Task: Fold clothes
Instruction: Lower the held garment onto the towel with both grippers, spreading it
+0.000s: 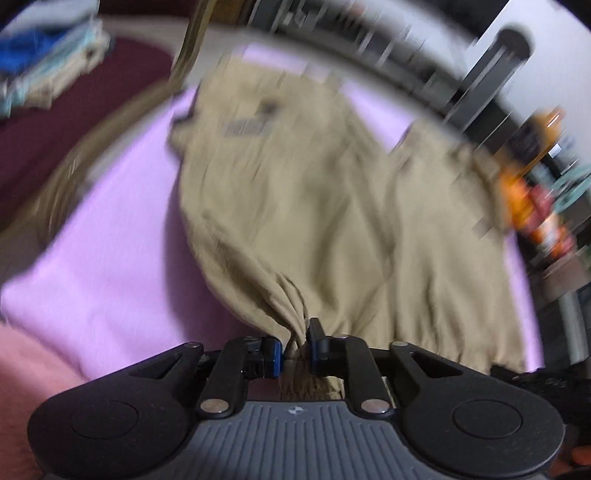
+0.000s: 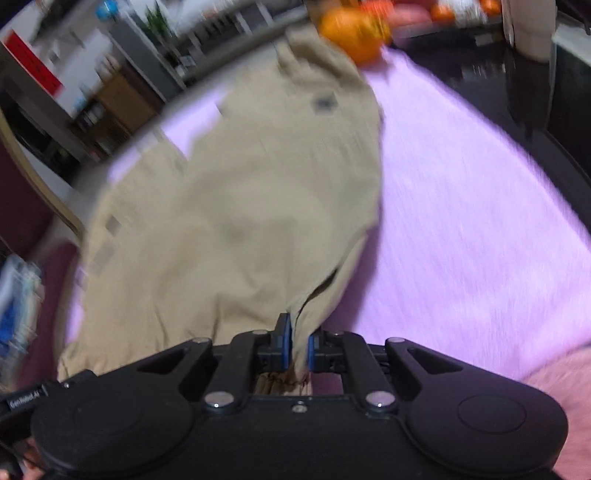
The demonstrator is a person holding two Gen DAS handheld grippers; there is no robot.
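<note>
Khaki cloth: one pair of trousers [image 1: 314,206] lies spread over one lilac blanket [image 1: 110,280], with its gathered elastic waistband at the near edge and its length running away from both cameras toward the far rim of the surface. In the left wrist view two leg portions can be counted, side by side, divided by a shallow fold; in the right wrist view the same trousers [image 2: 236,221] appear as a single broad panel tapering toward the far end, and the legs cannot be told apart through the motion blur. One small dark label is visible on the cloth in each view.

Two grippers are present. The left gripper [image 1: 295,345] is closed to a narrow gap on a bunched pinch of the waistband, the cloth pleating outward from its blue pads. The right gripper [image 2: 299,347] is likewise clamped on a gathered fold of the waistband, with cloth hanging below the pads.

Beyond the trousers, one pink fluffy cover [image 2: 554,387] borders the blanket at the near side. One stack of folded clothes [image 1: 48,62] rests on a maroon seat [image 1: 81,122] at far left. One orange round object [image 2: 351,33] sits near the far end of the trousers; whether they touch cannot be told.
</note>
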